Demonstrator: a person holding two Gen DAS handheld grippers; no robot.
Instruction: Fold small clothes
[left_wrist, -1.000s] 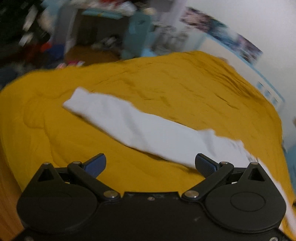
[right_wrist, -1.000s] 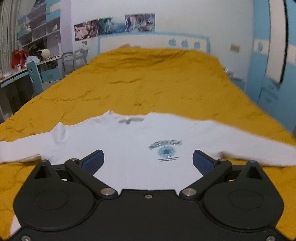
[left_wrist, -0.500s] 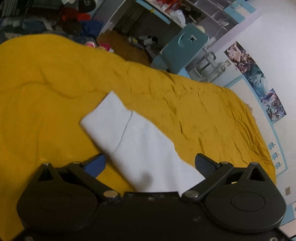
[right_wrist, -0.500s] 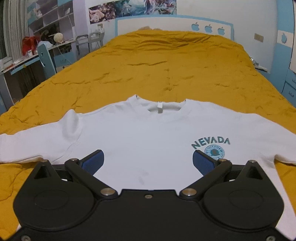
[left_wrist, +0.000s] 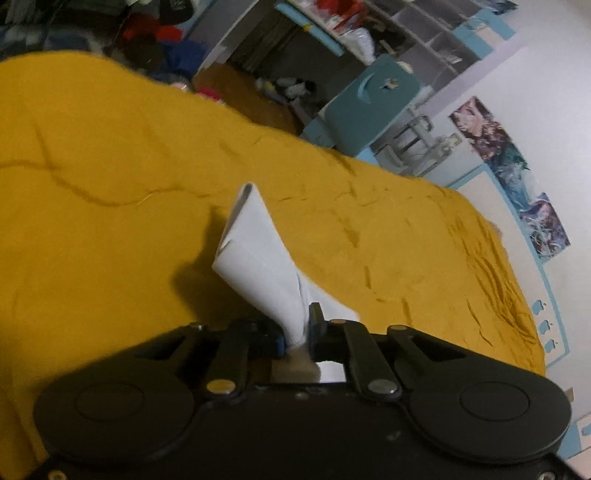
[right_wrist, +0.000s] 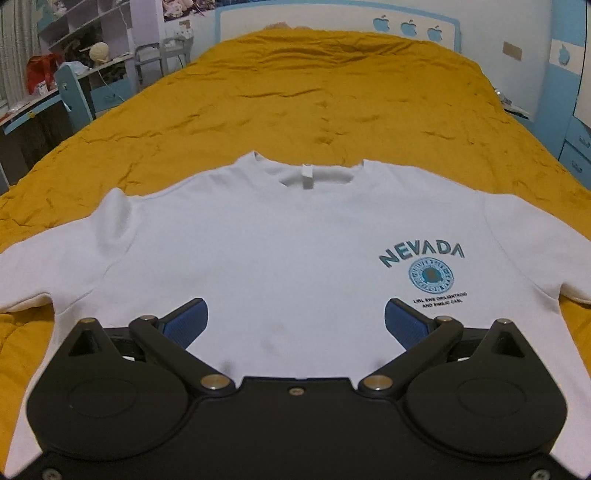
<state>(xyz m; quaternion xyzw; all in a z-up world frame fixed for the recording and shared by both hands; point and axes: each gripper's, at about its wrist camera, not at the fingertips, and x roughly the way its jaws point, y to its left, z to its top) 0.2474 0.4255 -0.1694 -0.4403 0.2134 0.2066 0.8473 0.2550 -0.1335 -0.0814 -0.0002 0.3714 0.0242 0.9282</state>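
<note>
So the step here looks like the first sleeve fold on the white NEVADA sweatshirt (right_wrist: 295, 251), which lies face-up and flat on the mustard bedspread (right_wrist: 332, 92). My take: carry the sleeve across toward the chest in one low arc, keep the cuff from twisting, and lay it down straight so the edge lines up with the side seam. Don't yank, or the shoulder will drag and wrinkle the body.

The left gripper (left_wrist: 297, 332) has just been closing and now pinches the sleeve (left_wrist: 258, 258) between its pads, the cuff end sticking up ahead of the claw. The right gripper (right_wrist: 295, 321) hovers over the lower chest with its jaws spread wide, nothing between them, the logo just ahead of its right finger.
</note>
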